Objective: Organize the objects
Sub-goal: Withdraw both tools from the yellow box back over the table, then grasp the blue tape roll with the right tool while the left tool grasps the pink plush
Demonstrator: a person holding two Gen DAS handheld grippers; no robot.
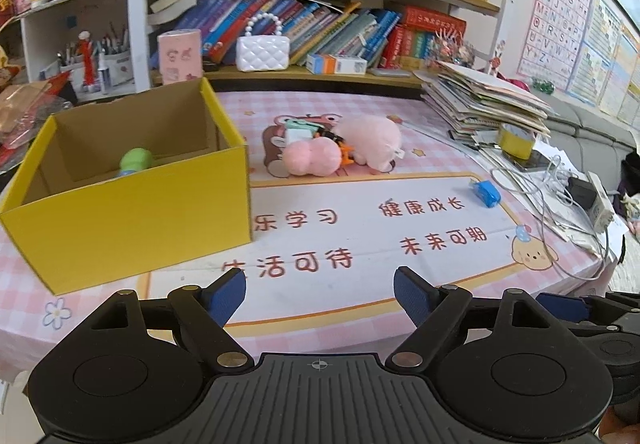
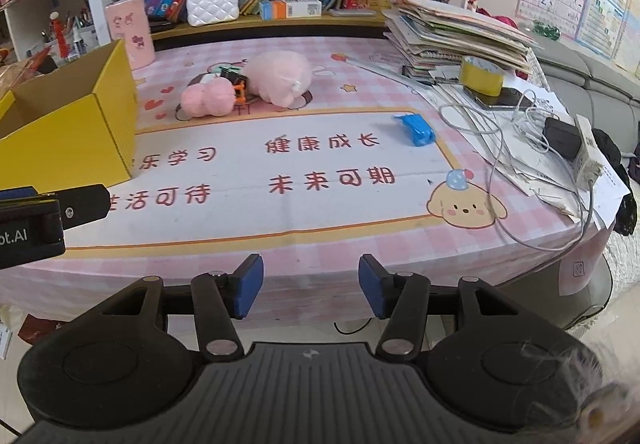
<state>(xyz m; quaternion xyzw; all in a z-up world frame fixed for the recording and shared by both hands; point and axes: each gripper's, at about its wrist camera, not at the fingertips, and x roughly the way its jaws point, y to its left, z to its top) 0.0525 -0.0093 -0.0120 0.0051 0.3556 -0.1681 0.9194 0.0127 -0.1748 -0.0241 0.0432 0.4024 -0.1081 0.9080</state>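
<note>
A yellow cardboard box (image 1: 132,220) stands open on the left of the table, with a green toy (image 1: 137,160) inside it. Beyond its right corner lies a heap of toys: a large pink plush (image 1: 370,140), a smaller pink plush (image 1: 311,157) and small orange and black pieces (image 1: 343,154) between them. A blue toy (image 1: 485,193) lies alone to the right. My left gripper (image 1: 320,294) hovers open over the near part of the mat, holding nothing. My right gripper (image 2: 311,286) is open at the table's front edge, also holding nothing. The same box (image 2: 72,132), plush heap (image 2: 276,78) and blue toy (image 2: 416,129) show in the right wrist view.
A bookshelf (image 1: 320,76) runs along the back with a white quilted purse (image 1: 262,51) and a pink tin (image 1: 180,54). A stack of books and papers (image 1: 480,100), a yellow tape roll (image 1: 516,140), cables and a power strip (image 1: 598,200) crowd the right side.
</note>
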